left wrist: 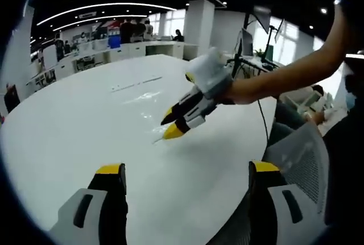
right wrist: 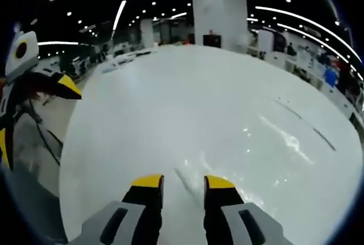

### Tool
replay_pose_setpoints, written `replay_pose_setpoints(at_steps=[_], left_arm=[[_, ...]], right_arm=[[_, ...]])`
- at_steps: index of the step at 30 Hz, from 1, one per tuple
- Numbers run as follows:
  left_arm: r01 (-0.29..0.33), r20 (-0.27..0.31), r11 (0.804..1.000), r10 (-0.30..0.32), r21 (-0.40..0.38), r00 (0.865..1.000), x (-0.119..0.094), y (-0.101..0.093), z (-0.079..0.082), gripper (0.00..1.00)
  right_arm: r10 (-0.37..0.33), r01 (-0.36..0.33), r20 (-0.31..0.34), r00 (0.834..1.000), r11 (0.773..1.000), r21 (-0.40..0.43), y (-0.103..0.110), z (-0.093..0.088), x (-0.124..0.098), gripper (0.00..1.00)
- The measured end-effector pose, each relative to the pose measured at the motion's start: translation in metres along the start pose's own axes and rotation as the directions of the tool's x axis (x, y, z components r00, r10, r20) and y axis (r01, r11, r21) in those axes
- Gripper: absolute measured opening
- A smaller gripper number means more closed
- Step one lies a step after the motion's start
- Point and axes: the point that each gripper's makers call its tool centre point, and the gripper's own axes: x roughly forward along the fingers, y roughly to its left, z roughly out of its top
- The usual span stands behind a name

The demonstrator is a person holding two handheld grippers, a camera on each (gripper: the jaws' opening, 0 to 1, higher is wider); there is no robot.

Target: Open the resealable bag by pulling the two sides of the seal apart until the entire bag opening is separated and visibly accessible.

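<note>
A clear resealable bag [left wrist: 142,96] lies flat on the white table [left wrist: 68,137], hard to make out except for its glare and a thin seal line. My left gripper [left wrist: 187,169] hangs open near the table's near edge, its jaws wide apart with nothing between them. My right gripper [left wrist: 171,123], held by a person's arm, points down at the bag's near edge. In the right gripper view its jaws [right wrist: 183,182] stand a little apart, with a thin edge of the bag [right wrist: 250,142] running between them. The left gripper [right wrist: 57,84] shows at that view's left.
A grey mesh chair back [left wrist: 301,165] stands by the table's right edge. Cables and a stand [right wrist: 40,125] are on the floor beside the table. Office desks, monitors and a white column [left wrist: 199,23] fill the background.
</note>
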Motion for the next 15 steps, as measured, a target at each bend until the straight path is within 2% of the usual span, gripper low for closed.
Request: replay_pose_setpoints(at_steps=[9, 15], left_arm=[[-0.013, 0.002, 1.0, 0.013, -0.001, 1.0, -0.005, 0.004, -0.001, 0.87], [-0.031, 0.004, 1.0, 0.031, -0.005, 1.0, -0.009, 0.01, -0.002, 0.87]], right_arm=[[0.029, -0.037, -0.082, 0.996, 0.995, -0.087, -0.001, -0.013, 0.012, 0.17], [0.032, -0.045, -0.095, 0.995, 0.99, -0.134, -0.003, -0.014, 0.014, 0.13]])
